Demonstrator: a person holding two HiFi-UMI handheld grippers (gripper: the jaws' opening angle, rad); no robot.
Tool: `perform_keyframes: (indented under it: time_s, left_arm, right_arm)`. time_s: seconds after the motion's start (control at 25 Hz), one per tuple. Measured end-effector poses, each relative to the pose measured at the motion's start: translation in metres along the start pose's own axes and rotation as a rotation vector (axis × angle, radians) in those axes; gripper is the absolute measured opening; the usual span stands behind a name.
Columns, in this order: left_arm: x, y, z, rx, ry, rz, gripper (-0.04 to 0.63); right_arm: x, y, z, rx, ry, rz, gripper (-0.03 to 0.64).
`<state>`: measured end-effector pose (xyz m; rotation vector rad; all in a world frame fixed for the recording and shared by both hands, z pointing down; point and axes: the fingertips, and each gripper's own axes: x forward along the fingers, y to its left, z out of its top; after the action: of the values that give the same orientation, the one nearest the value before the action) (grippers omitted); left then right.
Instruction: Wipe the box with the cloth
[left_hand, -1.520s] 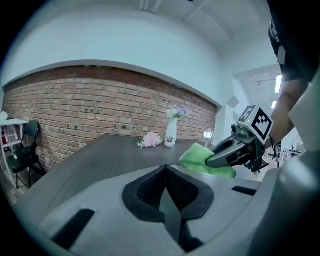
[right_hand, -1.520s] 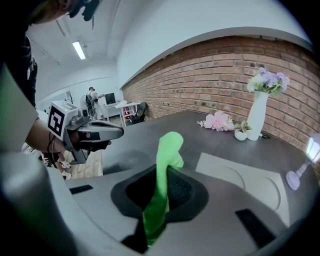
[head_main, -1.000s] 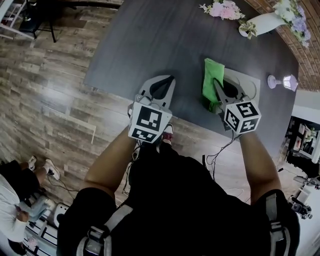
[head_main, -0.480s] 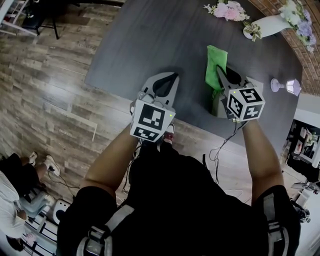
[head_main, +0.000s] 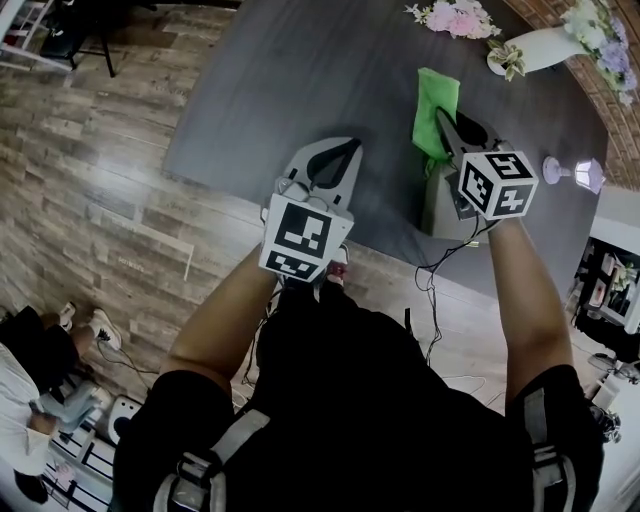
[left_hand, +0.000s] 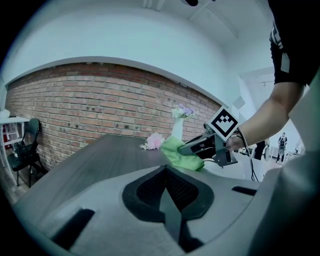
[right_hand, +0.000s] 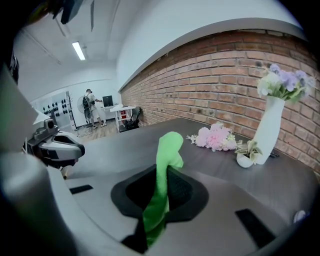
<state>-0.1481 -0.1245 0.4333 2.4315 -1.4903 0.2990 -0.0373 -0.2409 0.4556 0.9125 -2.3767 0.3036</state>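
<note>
The box gets no help from the left side: the left gripper (head_main: 343, 152) hangs over the near edge of the counter (head_main: 280, 80), jaws clenched on nothing, well apart from it and about where it was a second ago. To its right the green cloth (head_main: 436, 98) is pinched by one end in the right gripper (head_main: 443, 122), whose jaws grasp it firmly while the free end flops out ahead. Over the last second this gripper has carried the cloth away from the person, so most of it now lies beyond the far side of the box (head_main: 436, 208), which stands at the counter's near edge under the gripper. That reads as one wiping stroke run out; whether the cloth still touches the box I cannot tell
</note>
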Motion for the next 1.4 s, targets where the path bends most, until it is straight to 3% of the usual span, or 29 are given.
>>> perform_keyframes:
  time_s: [0.76, 1.4]
  left_arm:
    - [0.016, -0.002, 0.001, 0.025, 0.021, 0.026, 0.009]
    - [0.044, -0.030, 0.007, 0.062, 0.057, 0.009, 0.009]
  right_arm:
    - [0.001, -0.036, 0.001, 0.030, -0.029, -0.029, 0.038]
    - [-0.026, -0.113, -0.026, 0.063, -0.020, -0.114, 0.038]
